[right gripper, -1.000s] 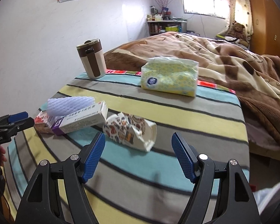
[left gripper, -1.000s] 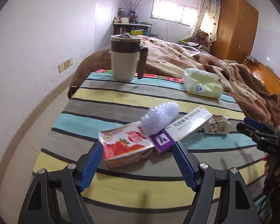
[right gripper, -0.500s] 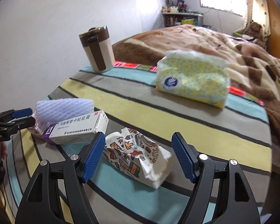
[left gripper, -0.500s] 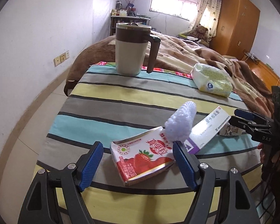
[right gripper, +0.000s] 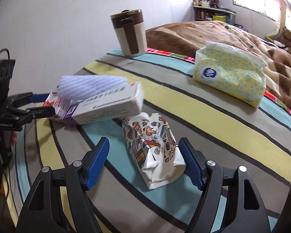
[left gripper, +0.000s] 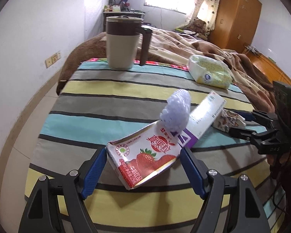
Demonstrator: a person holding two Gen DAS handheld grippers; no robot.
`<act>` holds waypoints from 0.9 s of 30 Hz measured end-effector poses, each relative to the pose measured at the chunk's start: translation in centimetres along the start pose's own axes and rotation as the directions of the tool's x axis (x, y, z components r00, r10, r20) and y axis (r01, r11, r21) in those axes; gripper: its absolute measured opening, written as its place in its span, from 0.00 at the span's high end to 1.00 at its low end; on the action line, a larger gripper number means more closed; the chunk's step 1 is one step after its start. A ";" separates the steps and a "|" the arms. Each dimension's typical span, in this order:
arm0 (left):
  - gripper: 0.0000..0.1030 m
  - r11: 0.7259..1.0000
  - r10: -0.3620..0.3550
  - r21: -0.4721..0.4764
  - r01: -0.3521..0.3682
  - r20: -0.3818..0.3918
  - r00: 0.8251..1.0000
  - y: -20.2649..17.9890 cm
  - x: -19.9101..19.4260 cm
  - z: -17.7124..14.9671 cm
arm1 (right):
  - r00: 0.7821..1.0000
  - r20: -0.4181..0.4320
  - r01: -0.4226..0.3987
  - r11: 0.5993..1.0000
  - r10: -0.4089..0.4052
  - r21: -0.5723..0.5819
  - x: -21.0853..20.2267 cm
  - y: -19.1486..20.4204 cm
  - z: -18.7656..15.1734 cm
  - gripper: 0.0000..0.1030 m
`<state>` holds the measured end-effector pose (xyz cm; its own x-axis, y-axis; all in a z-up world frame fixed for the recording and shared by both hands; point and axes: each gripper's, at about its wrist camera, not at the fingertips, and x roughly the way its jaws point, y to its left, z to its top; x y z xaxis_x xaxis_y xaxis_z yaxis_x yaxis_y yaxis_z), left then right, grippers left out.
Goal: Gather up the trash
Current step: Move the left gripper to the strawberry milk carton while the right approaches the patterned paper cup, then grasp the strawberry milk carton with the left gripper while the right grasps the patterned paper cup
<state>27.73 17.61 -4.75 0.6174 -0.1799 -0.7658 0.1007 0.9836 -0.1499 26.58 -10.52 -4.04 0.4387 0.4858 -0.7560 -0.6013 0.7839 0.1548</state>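
A flattened strawberry milk carton lies on the striped tablecloth between the blue pads of my left gripper. That gripper is open, and a pad stands close to each edge of the carton. A white foam net and a white-and-purple medicine box rest on the carton's far end. A crumpled patterned paper cup lies between the pads of my open right gripper, close against the right pad. Each gripper shows at the edge of the other's view: right gripper, left gripper.
A brown-and-cream lidded mug stands at the table's far edge. A yellow tissue pack lies at the far right. Behind the table is a bed with a brown blanket. The white wall is on the left.
Both grippers have come forward and down. The carton, a little ahead of the left jaws a second ago, now sits between them. The paper cup now sits between the right jaws.
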 end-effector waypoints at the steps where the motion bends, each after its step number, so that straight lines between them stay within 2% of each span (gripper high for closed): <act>1: 0.25 1.000 -0.013 0.004 0.013 -0.014 1.000 -0.3 0.0 -0.1 | 1.000 -0.003 0.017 1.000 -0.017 -0.003 0.1 0.1 0.0 0.27; 4: 0.25 0.998 -0.015 0.066 0.017 -0.027 1.000 -1.6 -0.2 -0.5 | 0.999 -0.026 0.032 0.999 -0.032 0.010 0.4 0.0 -0.1 0.27; 6: 0.25 0.992 0.035 0.125 -0.032 -0.017 0.999 -2.3 -0.2 -0.4 | 0.998 -0.041 0.045 0.999 -0.044 0.017 0.5 0.0 -0.2 0.27; 8: 0.25 0.988 0.068 0.139 -0.067 -0.004 0.998 -2.4 0.0 -0.1 | 0.998 -0.040 0.052 0.999 -0.051 0.017 0.5 -0.1 -0.3 0.27; 11: 0.25 0.988 0.062 0.142 -0.060 -0.007 0.998 -2.1 0.6 0.4 | 0.997 -0.038 0.064 0.998 -0.063 0.021 0.6 -0.2 -0.4 0.27; 13: 0.25 0.979 0.076 0.189 -0.072 -0.016 0.997 -2.5 1.2 0.4 | 0.997 -0.039 0.061 0.998 -0.060 0.021 0.6 -0.2 -0.3 0.27; 17: 0.25 0.981 0.047 0.192 -0.040 -0.031 0.998 -2.7 2.0 0.6 | 0.997 -0.038 0.065 0.998 -0.064 0.023 0.9 -0.2 -0.1 0.27; 22: 0.25 0.983 0.056 0.177 -0.041 -0.086 0.995 -2.6 3.7 0.0 | 0.996 -0.028 0.080 0.996 -0.079 0.041 0.7 -0.5 0.0 0.44; 27: 0.25 0.989 0.041 0.146 -0.030 -0.070 0.997 -2.4 3.1 -0.2 | 0.997 -0.021 0.080 0.995 -0.079 0.057 0.6 -0.7 -0.1 0.54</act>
<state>29.23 14.69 -6.87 0.5649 -0.1400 -0.8132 0.1946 0.9803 -0.0336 27.23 -10.75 -4.67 0.4706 0.4140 -0.7792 -0.5250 0.8411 0.1297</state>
